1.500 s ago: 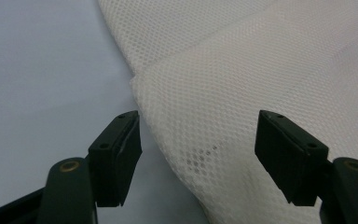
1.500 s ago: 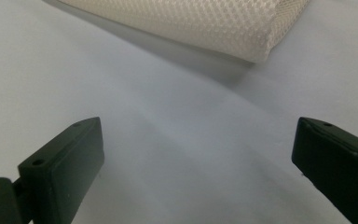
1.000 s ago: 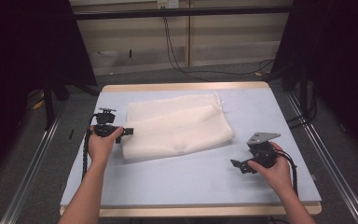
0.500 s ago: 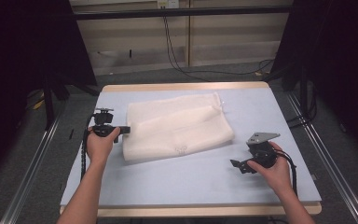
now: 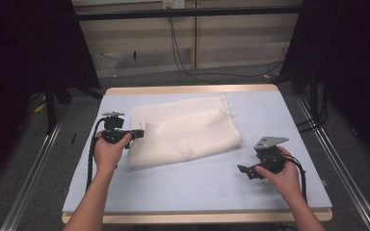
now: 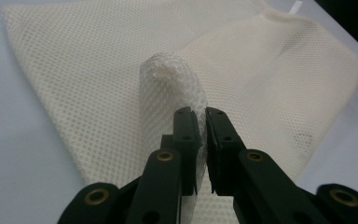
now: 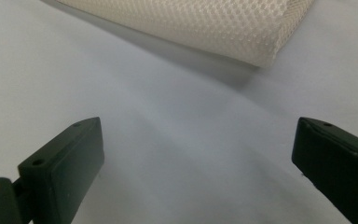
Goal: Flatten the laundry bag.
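A cream mesh bag [image 5: 183, 130] lies flat across the middle of the pale blue table [image 5: 197, 187]. My left gripper [image 5: 138, 134] is at the bag's left edge. Its jaws have just been closing, and they now pinch a fold of the mesh. In the left gripper view the left gripper [image 6: 203, 112] is shut on a raised loop of mesh [image 6: 172, 79], with the rest of the mesh bag [image 6: 98, 60] spread out beyond it. My right gripper [image 5: 243, 171] rests low on the table, right of the bag and apart from it. In its own view the right gripper [image 7: 198, 135] stands wide open over bare table, and the mesh bag's corner [image 7: 205, 23] lies ahead.
The table has a wooden rim [image 5: 192, 89] at its far edge. Metal rails [image 5: 339, 163] run along both sides on the floor. Dark curtains and cables [image 5: 183, 53] stand behind the table. Bare tabletop lies in front of the bag.
The left gripper's jaws closed on the bag's left edge, and the hand shifted slightly right, raising a small fold of mesh. The right hand stayed still.
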`<action>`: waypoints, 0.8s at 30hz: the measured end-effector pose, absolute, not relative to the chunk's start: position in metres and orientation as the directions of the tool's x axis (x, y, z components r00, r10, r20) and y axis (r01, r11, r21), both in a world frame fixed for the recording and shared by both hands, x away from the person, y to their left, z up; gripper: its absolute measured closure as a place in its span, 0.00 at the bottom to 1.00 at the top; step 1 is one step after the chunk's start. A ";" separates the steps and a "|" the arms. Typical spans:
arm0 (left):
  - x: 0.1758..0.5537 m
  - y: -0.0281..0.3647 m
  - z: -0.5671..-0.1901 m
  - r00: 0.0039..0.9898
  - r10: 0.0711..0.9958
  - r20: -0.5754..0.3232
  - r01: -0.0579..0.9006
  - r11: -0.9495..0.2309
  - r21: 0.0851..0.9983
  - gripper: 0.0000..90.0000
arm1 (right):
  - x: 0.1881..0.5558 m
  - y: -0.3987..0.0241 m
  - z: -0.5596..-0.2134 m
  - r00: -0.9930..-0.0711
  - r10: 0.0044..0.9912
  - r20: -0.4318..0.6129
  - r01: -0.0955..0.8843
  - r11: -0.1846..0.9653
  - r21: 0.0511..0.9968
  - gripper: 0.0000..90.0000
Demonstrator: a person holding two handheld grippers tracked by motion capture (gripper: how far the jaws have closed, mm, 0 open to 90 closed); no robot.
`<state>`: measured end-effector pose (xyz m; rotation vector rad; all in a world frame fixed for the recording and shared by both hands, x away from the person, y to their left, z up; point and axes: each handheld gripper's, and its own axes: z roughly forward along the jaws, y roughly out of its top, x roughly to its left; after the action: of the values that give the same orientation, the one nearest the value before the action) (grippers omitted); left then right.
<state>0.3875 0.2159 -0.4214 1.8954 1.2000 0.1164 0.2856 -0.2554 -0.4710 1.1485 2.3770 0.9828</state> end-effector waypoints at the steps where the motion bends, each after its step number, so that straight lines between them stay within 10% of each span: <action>1: 0.386 0.216 -0.421 0.539 0.769 -0.345 0.690 -0.167 0.705 0.93 | 0.286 -0.255 -0.471 -0.625 0.780 0.008 0.558 0.440 0.704 0.02; 24: 0.340 0.196 -0.442 0.641 0.674 -0.368 0.650 -0.223 0.726 0.93 | 0.292 -0.251 -0.468 -0.621 0.784 0.010 0.541 0.420 0.729 0.00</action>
<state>0.3402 0.1964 -0.4421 1.9264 1.0434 0.0314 0.2917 -0.2507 -0.4680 1.1406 2.3469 1.0215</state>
